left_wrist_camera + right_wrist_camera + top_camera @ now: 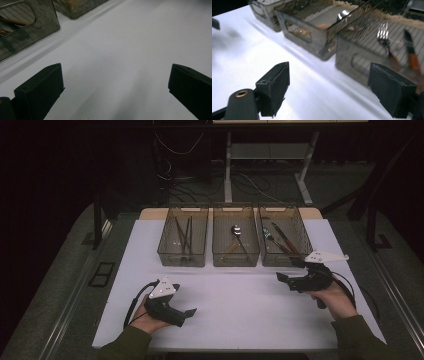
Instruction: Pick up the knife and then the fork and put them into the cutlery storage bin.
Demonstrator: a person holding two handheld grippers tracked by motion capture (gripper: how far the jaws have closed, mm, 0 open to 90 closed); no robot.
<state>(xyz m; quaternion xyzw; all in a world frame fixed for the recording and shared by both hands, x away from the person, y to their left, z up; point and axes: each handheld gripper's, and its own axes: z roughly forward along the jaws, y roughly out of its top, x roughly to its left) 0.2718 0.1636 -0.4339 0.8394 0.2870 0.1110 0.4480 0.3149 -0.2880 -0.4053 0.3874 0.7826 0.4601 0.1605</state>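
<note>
Three smoky see-through bins stand in a row at the back of the white table (pixel 235 315). The left bin (pixel 182 256) holds dark chopsticks (pixel 184 232), the middle bin (pixel 235 258) a spoon (pixel 236 231), the right bin (pixel 278 260) a fork (pixel 269 236) and a knife (pixel 286 239). My left gripper (pixel 188 314) (pixel 115 82) rests low at the front left, open and empty. Just in front of the right bin (pixel 354 62), my right gripper (pixel 289 270) (pixel 329 85) is open with nothing between its pads; fork (pixel 384 35) and knife (pixel 412 52) lie behind the bin wall.
A bin corner (pixel 30 32) with a wooden handle inside sits ahead and left of the left gripper. Bare white tabletop (pixel 120 50) stretches between the two hands. Desk legs and cables (pixel 235 180) stand on the floor beyond the table.
</note>
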